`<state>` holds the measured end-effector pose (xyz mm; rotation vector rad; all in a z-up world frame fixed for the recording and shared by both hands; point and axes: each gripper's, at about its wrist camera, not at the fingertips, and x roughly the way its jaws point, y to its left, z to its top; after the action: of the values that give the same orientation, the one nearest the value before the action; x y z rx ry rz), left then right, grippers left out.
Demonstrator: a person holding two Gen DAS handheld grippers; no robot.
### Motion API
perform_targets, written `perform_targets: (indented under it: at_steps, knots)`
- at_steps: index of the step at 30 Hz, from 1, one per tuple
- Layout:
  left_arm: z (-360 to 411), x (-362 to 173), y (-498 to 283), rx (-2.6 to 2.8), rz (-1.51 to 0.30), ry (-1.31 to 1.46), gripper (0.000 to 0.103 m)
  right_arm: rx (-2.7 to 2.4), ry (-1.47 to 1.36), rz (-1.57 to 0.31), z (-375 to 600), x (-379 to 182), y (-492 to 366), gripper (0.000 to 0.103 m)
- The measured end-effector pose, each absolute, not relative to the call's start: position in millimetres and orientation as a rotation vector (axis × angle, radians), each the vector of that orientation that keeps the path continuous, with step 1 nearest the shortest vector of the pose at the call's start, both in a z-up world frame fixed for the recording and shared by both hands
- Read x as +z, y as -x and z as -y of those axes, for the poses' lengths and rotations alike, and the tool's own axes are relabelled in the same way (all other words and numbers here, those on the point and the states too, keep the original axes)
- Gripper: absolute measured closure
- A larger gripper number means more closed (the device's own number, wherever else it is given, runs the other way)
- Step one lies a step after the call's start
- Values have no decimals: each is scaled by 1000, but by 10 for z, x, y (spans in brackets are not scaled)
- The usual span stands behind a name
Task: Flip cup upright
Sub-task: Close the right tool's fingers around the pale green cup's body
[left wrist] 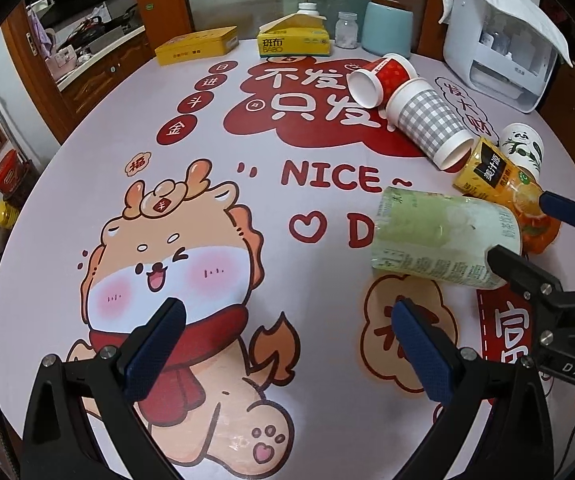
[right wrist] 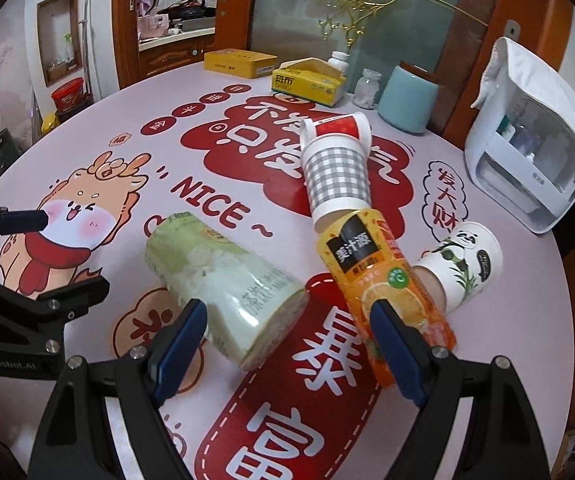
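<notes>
Our right fingers [right wrist: 391, 332] were spread, bracketing the lying green cup [right wrist: 223, 284]. Our left fingers [left wrist: 419, 344] were spread above the surface [left wrist: 307, 288], holding nothing.

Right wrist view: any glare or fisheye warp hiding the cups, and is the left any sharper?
Right wrist view: strong barrel distortion bends the table edge; a glare streak sits on the green bottle, but the gingham cup and panda cup read sharp. Left wrist view: similar warp, even soft light, red cup clear, dark vignette at the corners.
</notes>
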<state>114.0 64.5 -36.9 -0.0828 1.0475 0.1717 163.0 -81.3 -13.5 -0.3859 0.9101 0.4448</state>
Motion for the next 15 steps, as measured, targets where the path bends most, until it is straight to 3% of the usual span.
perform_targets:
  at_steps: [15]
  knots:
    - [-755, -376, -1095, 180, -1050, 111, 1, 574, 566, -939, 548, -317, -1711, 19]
